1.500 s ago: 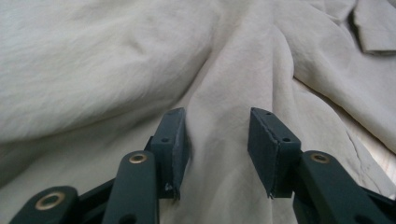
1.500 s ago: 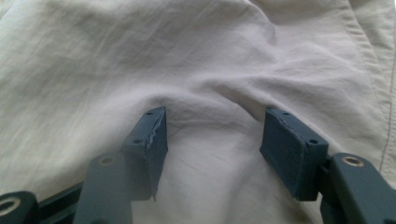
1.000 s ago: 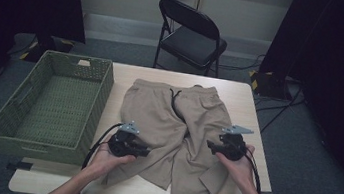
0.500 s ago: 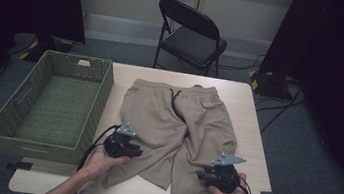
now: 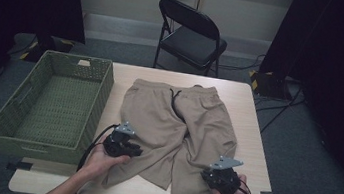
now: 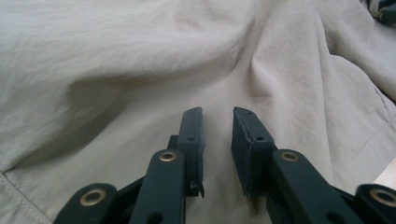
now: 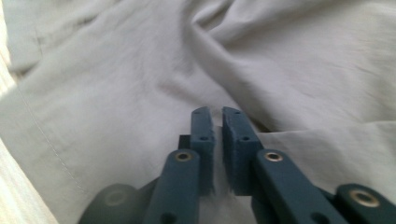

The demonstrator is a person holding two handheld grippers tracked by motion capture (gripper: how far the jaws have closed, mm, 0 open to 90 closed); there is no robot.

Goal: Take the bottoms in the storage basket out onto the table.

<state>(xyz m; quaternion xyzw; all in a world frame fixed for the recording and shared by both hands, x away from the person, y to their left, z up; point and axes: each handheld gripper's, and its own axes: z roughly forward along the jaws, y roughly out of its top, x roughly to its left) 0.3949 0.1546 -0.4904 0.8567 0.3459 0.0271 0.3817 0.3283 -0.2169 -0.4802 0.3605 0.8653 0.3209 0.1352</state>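
Across the middle of the pale wooden desk [image 5: 255, 138] lies one pair of beige drawstring shorts [image 5: 176, 123] of thin woven cloth, waistband toward twelve o'clock and the two legs reaching toward six o'clock. To my eye it is light, soft and limp: it will sag and crease wherever it is lifted, and a pinch on a single layer may slip, so the hems or side seams of the legs look like the best places to take hold, one on each side.

At about seven o'clock of the shorts the left hand-held gripper [image 5: 134, 149] rests on the edge of one leg; in the left gripper view its jaws stand a narrow gap apart over the cloth, and I cannot tell whether a fold is caught between them. At about five o'clock the right hand-held gripper [image 5: 210, 174] sits on the other leg near its hem; its jaws have just been closing and now stand almost together, with no fold clearly seen between them.

Counted: one pair of shorts, two hand-held grippers, one green woven plastic basket [image 5: 105, 88] at nine o'clock, one black folding metal chair [image 5: 193, 34] beyond the desk at twelve o'clock.
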